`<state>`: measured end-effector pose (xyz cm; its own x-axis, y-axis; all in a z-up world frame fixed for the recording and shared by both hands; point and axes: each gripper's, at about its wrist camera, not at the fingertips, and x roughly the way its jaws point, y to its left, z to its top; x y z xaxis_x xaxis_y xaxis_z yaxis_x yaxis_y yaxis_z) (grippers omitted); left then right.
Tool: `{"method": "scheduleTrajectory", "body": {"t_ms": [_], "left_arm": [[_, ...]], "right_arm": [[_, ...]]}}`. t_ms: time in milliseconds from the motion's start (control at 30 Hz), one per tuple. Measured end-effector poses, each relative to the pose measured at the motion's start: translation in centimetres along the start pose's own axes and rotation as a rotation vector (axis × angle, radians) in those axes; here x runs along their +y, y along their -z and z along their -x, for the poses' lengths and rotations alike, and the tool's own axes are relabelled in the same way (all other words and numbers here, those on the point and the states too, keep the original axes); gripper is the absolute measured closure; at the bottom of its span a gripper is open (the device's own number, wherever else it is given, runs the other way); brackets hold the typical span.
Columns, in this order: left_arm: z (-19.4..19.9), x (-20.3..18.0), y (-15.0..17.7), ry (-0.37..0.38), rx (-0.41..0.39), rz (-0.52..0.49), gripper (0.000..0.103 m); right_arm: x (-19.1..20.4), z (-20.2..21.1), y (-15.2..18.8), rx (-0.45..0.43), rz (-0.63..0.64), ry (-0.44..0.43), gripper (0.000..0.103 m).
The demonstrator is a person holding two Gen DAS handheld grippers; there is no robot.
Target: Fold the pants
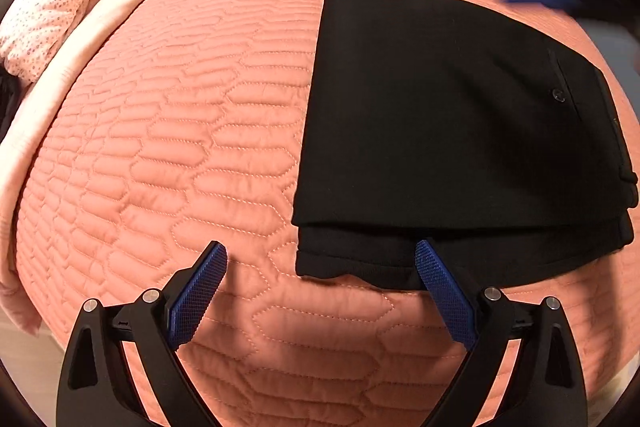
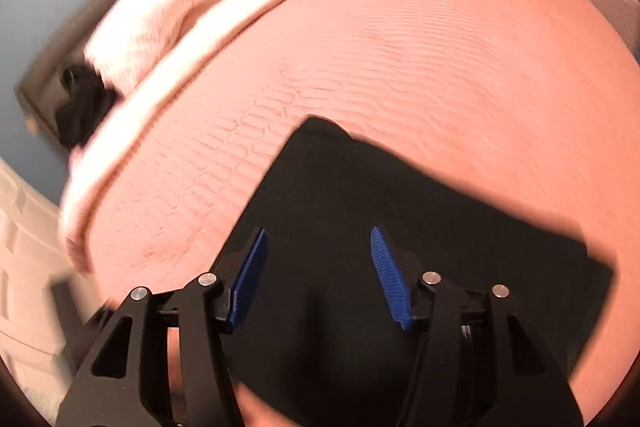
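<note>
Folded black pants (image 1: 460,131) lie toward the bed's (image 1: 180,147) right side; broad quilt left. Left gripper (image 1: 320,259) and right gripper (image 2: 318,247) gape, empty.

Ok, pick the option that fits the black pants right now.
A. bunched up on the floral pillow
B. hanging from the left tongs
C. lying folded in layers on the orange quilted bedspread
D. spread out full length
C: the pants lie flat on the bedspread, an upper layer stacked over a lower one along the near edge, with no tongs gripping them.
</note>
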<state>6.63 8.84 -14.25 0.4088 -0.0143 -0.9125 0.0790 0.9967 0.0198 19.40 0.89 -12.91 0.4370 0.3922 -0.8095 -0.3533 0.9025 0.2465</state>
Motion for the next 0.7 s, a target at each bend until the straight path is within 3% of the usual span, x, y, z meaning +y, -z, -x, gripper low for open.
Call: {"method": "scheduleTrajectory", "body": {"t_ms": [67, 133, 233, 300, 333, 367, 433, 467, 500, 533, 567, 633, 700], "left_arm": [[-0.3, 0.3, 0.1, 0.011, 0.003, 0.013, 0.006], [-0.4, 0.7, 0.2, 0.035, 0.009, 0.025, 0.006], [-0.8, 1.4, 0.2, 0.073, 0.014, 0.034, 0.005], [-0.9, 1.5, 0.3, 0.079, 0.010, 0.031, 0.005], [-0.9, 1.5, 0.4, 0.073, 0.000, 0.022, 0.005], [-0.8, 1.4, 0.5, 0.067, -0.010, 0.013, 0.005], [-0.8, 1.0, 0.7, 0.051, -0.036, -0.007, 0.005], [-0.8, 1.0, 0.9, 0.047, -0.046, -0.008, 0.005], [-0.9, 0.7, 1.1, 0.043, -0.055, -0.006, 0.005], [-0.8, 0.6, 1.2, 0.043, -0.061, -0.005, 0.005], [-0.5, 0.8, 1.3, 0.051, -0.063, -0.006, 0.005], [0.6, 1.9, 2.1, 0.067, -0.068, 0.005, 0.005], [1.5, 3.6, 3.3, 0.044, -0.101, 0.037, 0.006]], "right_arm": [[-0.3, -3.3, -3.0, 0.052, -0.026, 0.020, 0.051], [0.2, -5.4, -5.2, 0.076, 0.029, 0.047, 0.049], [1.0, -8.8, -7.9, 0.184, 0.159, 0.027, 0.035], [0.6, -10.9, -8.6, 0.258, 0.182, 0.029, 0.035], [0.4, -11.8, -8.8, 0.290, 0.172, -0.007, 0.043], [0.8, -12.5, -8.9, 0.318, 0.185, -0.035, 0.064], [2.9, -12.8, -9.7, 0.270, 0.303, 0.019, 0.075], [3.5, -13.9, -10.1, 0.257, 0.352, 0.091, 0.082], [3.3, -15.0, -10.7, 0.250, 0.364, 0.195, 0.082], [2.9, -15.2, -11.4, 0.223, 0.339, 0.247, 0.082], [2.4, -13.8, -12.1, 0.161, 0.273, 0.230, 0.080], [2.4, -8.5, -11.1, 0.033, 0.164, 0.083, 0.078], [3.9, -3.9, -7.3, -0.001, 0.212, 0.021, 0.071]]}}
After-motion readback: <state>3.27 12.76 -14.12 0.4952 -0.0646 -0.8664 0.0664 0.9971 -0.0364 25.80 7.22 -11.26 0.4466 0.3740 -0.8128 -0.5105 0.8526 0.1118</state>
